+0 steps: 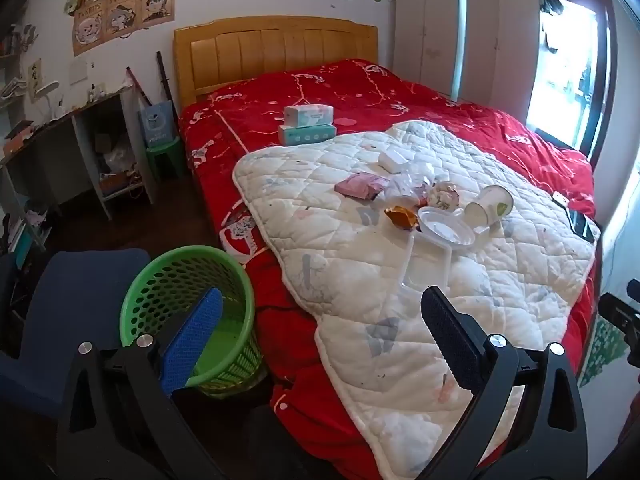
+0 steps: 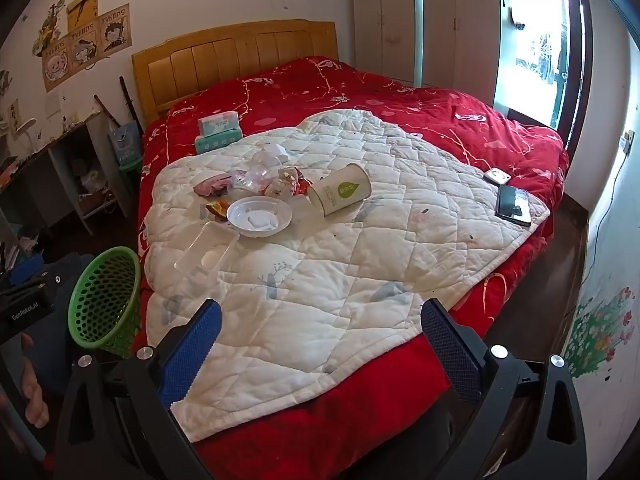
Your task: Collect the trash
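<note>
Trash lies in a pile on the white quilt (image 1: 460, 344) (image 2: 320, 280) on the bed: a tipped paper cup (image 1: 490, 206) (image 2: 342, 194), a clear round plastic lid (image 1: 446, 226) (image 2: 259, 216), a clear rectangular tray (image 1: 426, 266) (image 2: 206, 254), an orange wrapper (image 1: 400, 216) (image 2: 218, 208), a pink packet (image 1: 360, 185) and crumpled wrappers (image 2: 280, 184). A green mesh bin (image 1: 188, 316) (image 2: 104, 300) stands on the floor left of the bed. My left gripper (image 1: 322, 312) is open and empty above the bed's near corner. My right gripper (image 2: 322, 322) is open and empty over the quilt's front.
Two tissue packs (image 1: 307, 124) (image 2: 218, 130) lie on the red bedspread. A phone (image 2: 514, 204) and a small white device (image 2: 497, 176) lie at the quilt's right edge. A blue chair (image 1: 72, 320) stands by the bin, a desk (image 1: 60, 152) at left, wardrobes (image 2: 424, 24) behind.
</note>
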### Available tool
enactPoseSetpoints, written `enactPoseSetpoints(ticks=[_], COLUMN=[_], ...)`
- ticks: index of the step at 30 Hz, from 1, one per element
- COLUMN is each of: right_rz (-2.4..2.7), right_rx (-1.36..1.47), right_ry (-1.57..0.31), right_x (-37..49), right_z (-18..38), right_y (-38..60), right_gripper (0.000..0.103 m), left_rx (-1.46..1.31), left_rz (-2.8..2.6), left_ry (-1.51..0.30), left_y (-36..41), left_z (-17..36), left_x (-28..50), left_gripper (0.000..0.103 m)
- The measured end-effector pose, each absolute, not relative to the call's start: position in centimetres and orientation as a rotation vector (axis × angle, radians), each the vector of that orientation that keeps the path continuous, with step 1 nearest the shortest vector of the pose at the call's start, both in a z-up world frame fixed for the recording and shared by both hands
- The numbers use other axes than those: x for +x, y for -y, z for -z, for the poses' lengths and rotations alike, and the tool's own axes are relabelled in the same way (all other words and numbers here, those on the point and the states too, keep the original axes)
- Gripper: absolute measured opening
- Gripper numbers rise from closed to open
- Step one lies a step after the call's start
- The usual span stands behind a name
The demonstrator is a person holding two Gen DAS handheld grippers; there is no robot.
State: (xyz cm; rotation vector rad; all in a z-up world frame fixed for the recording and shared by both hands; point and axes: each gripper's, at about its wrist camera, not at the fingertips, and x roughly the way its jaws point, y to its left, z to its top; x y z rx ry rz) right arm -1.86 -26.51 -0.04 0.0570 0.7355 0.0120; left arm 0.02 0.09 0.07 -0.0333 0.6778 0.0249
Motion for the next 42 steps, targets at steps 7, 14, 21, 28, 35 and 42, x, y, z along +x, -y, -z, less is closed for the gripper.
enactPoseSetpoints(ticks=[7,14,21,28,35,42], right_rz=[-0.012,-0.01,-0.008,-0.016,-0.031,-0.035], right_rx=[0.056,0.051,0.048,0.042,0.037,0.036], right_ry=[-0.735,-0.725,-0.721,-0.72,-0.719,-0.719], right_x=[-2.0,-2.1,-2.1,-2.2,-2.1,-2.1], right_z=[-0.2,-0.6,-0.6,-0.8,-0.6,-0.5], right_y=[26.5,26.7,26.7,26.5,26.1,26.0], right_gripper=[0.096,0.096,0.096,0.096,0.096,0.096], left_rx=[-0.034,-0.039,-0.038,-0.041,-0.055,-0.042], left_rz=[-0.042,-0.032,-0.033,-0.037,-0.045,-0.064], left_ry=[-0.658,-0.662,-0.667,-0.673,-0.676,-0.674], left_y=[-0.5,-0.3,-0.3,-0.3,-0.6,-0.6], left_z=[-0.4,-0.5,-0.4,-0.3,-0.2,-0.3], left_x=[0.6,-0.2,-0.3,-0.4,-0.7,-0.8], left_gripper=[0.098,0.098,0.098,0.098,0.098,0.098])
